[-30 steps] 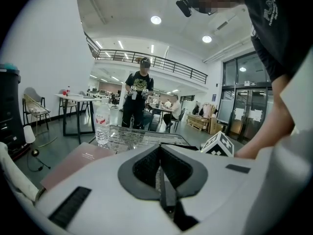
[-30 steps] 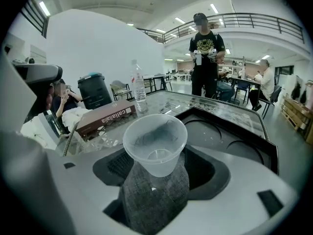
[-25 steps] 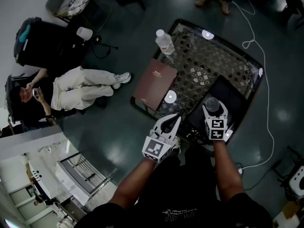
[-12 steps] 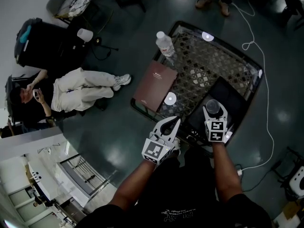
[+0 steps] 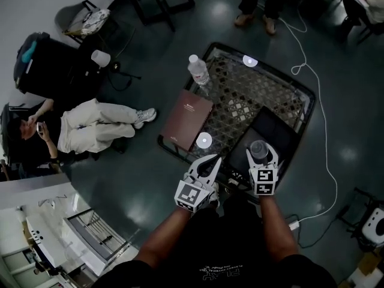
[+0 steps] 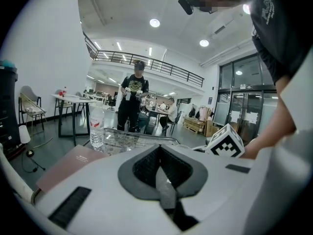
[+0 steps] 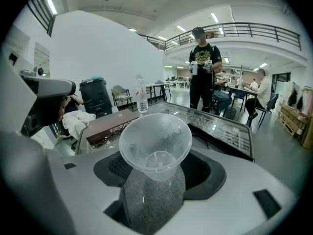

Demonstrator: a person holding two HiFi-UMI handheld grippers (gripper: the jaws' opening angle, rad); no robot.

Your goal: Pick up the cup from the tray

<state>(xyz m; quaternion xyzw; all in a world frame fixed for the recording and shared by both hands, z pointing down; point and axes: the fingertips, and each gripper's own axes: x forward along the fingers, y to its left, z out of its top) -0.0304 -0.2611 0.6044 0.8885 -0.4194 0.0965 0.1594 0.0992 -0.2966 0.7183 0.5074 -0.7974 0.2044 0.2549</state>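
right arm: bare forearm reaches straight ahead from the body, ending over the near edge of the dark tray [image 5: 282, 128], with the marker cube facing up.
right tool [image 5: 262, 156]: closed on the clear plastic cup [image 5: 258, 149]. in the right gripper view the tool [image 7: 155, 177] clamps the cup [image 7: 155, 142] low on its wall, and the cup's mouth tips back toward the camera.
cup: over the near part of the tray, between the tool's two white fingers.
left arm: bare forearm angles forward and slightly outward, and stops left of the tray, near the counter's [image 5: 240, 92] front rim.
left tool [image 5: 208, 162]: well to the left of the tray. in the left gripper view its [image 6: 164, 180] jaws meet, with nothing between them.
other things: a brown book [image 5: 187, 120] and a water bottle [image 5: 198, 69] lie on the counter, further left of the tray.
hard to make out: the cup's base is covered by the grey pad [image 7: 149, 199], so no view shows whether it touches the tray. the tray's near edge is hidden under the right tool. both upper arms are cut off by the dark shirt at the bottom of the head view.
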